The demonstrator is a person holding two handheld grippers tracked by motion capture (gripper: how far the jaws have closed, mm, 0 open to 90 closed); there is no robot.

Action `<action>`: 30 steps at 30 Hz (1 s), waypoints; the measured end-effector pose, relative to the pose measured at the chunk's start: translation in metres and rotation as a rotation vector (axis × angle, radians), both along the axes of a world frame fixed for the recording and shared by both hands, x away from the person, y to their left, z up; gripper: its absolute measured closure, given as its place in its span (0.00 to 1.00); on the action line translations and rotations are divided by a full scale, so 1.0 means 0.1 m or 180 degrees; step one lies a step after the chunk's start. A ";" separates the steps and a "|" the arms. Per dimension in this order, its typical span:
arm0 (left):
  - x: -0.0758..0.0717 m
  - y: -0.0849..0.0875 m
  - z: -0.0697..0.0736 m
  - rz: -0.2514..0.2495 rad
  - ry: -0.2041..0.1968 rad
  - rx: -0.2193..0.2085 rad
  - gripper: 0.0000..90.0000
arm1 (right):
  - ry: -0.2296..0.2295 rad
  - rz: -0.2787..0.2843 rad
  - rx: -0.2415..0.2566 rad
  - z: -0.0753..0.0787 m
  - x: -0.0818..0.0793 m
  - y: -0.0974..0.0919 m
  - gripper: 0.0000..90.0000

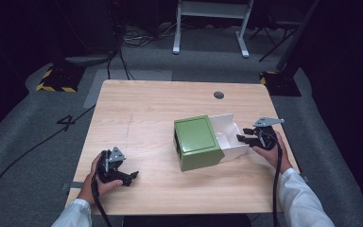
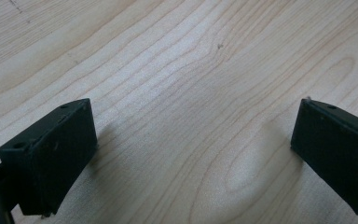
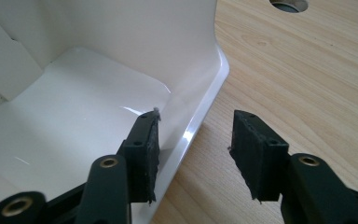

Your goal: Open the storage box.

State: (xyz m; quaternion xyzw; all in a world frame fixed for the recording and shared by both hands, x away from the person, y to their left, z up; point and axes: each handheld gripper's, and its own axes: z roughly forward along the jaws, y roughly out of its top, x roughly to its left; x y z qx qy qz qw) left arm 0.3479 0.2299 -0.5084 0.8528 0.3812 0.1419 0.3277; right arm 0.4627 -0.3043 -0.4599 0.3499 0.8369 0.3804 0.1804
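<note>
A green box (image 1: 197,142) sits on the wooden table (image 1: 146,109), with a white drawer (image 1: 229,135) pulled out of its right side. My right gripper (image 1: 244,138) is open at the drawer's outer end. In the right gripper view its jaws straddle the drawer's white front wall (image 3: 200,105), one jaw inside the drawer (image 3: 84,121), the other outside over the wood, right gripper (image 3: 193,154) not closed on it. My left gripper (image 1: 128,178) rests low at the table's front left, open, with bare wood between its jaws in the left gripper view (image 2: 191,149).
A round cable hole (image 1: 219,95) lies in the table's far right part, also seen as a hole (image 3: 289,4) in the right gripper view. Beyond the table are a white stand's legs (image 1: 208,28), cables on grey floor and yellow-black marked bases (image 1: 56,78).
</note>
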 end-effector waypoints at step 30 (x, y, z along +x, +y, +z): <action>0.00 0.00 0.00 -0.0001 -0.0004 0.0000 0.01 | -0.0156 -0.0171 -0.0105 0.23 -0.10 -0.14 0.36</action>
